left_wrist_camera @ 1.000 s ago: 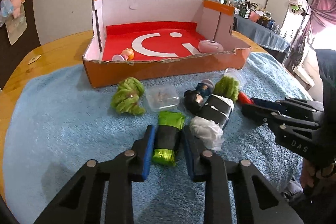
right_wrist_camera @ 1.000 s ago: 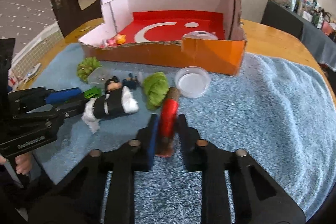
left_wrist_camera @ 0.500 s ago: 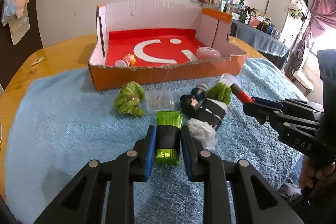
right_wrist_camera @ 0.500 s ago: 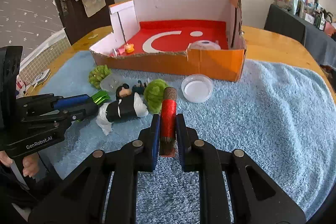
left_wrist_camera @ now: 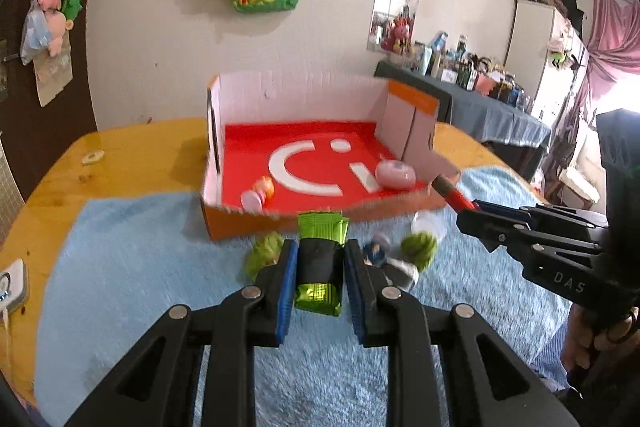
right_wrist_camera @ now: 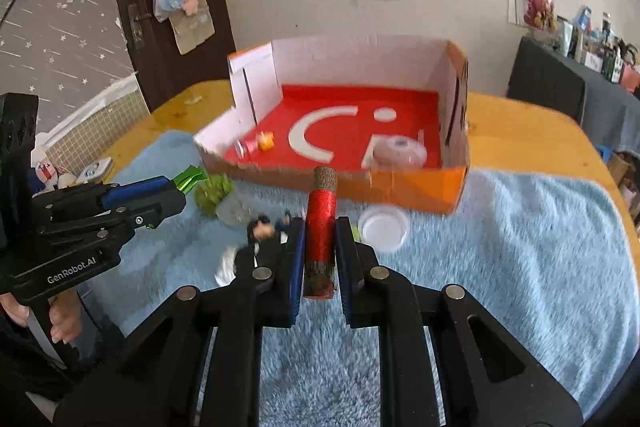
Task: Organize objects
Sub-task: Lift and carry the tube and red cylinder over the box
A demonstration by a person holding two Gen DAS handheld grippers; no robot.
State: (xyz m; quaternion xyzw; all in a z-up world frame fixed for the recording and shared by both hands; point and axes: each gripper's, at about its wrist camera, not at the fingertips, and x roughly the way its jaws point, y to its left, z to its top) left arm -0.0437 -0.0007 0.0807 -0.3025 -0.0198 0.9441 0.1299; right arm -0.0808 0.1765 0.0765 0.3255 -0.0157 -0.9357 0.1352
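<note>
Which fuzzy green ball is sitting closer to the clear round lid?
The green ball by the dolls, right of the left gripper's fingers. The other green ball lies left of them, farther from the lid.

- Box (right_wrist_camera: 420,193): on table (right_wrist_camera: 520,135), behind towel (right_wrist_camera: 520,247).
- Round case (right_wrist_camera: 398,153) and small toy (right_wrist_camera: 264,141): inside box.
- Lid (right_wrist_camera: 384,227): before box, on towel.

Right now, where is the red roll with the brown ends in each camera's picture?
Left wrist view: the red roll is at the right, sticking out of the right gripper in front of the box's near right corner.
Right wrist view: the red roll is in the lower middle, upright, clamped between that gripper's blue pads.
Shared landmark: the orange box with the red floor and white smile.
</note>
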